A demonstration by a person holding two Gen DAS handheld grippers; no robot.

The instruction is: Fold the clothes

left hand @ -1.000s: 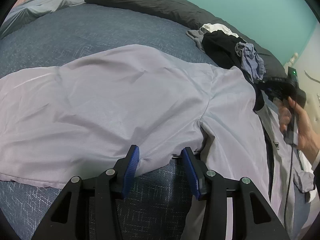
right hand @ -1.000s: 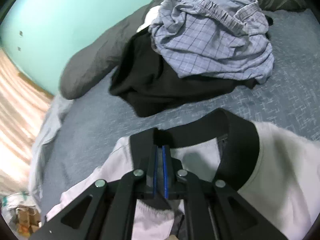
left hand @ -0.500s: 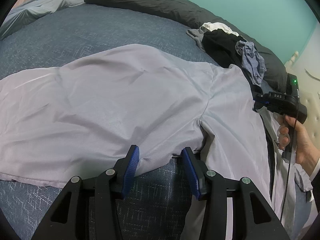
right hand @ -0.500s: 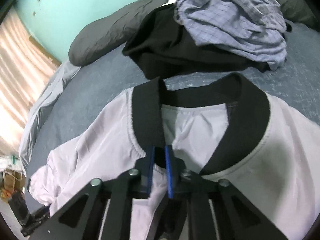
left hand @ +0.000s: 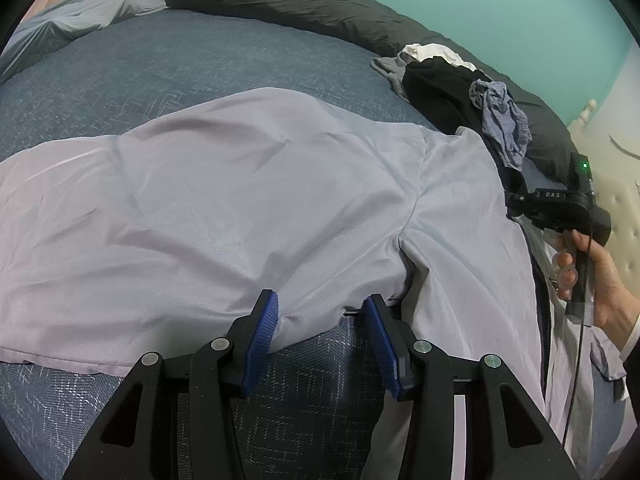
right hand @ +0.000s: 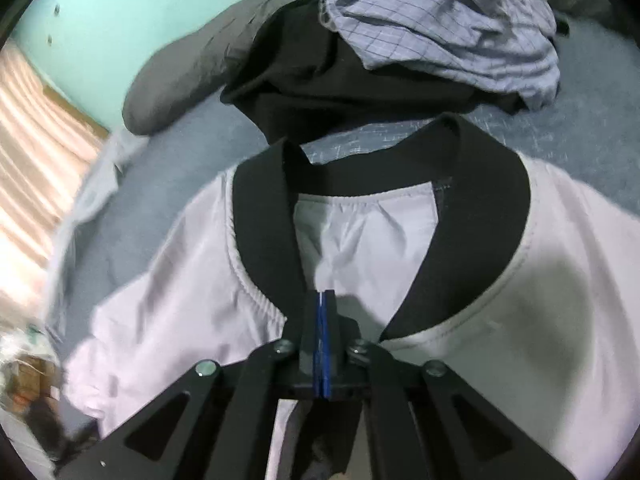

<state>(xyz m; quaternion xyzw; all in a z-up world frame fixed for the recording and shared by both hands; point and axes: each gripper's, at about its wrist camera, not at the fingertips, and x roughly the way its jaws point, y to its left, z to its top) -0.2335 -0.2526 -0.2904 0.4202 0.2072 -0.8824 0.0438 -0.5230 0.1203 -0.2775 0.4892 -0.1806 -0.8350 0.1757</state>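
Across the centre of the left wrist view: pale lilac jacket (left hand: pixel 248 208) spread flat on blue bedspread (left hand: pixel 168 64), one sleeve toward left edge of frame. Lower centre: left gripper (left hand: pixel 320 320), jaws wide apart, straddling jacket hem near the underarm seam, gripping nothing; blue pads (left hand: pixel 262 340) just beside the fabric edge. Right edge: hand (left hand: pixel 596 280) on handle of right gripper (right hand: pixel 322 300). Upper right: heap of clothes (left hand: pixel 472 92), black garment under checked blue one, against dark bolster (left hand: pixel 304 4). Centre of right wrist view: black collar (right hand: pixel 264 216) of jacket, left front edge pinched between fully closed jaws of right gripper; lining visible inside neck opening. Upper centre: same heap, just beyond collar. Left edge: curtain (right hand: pixel 36 148), blurred
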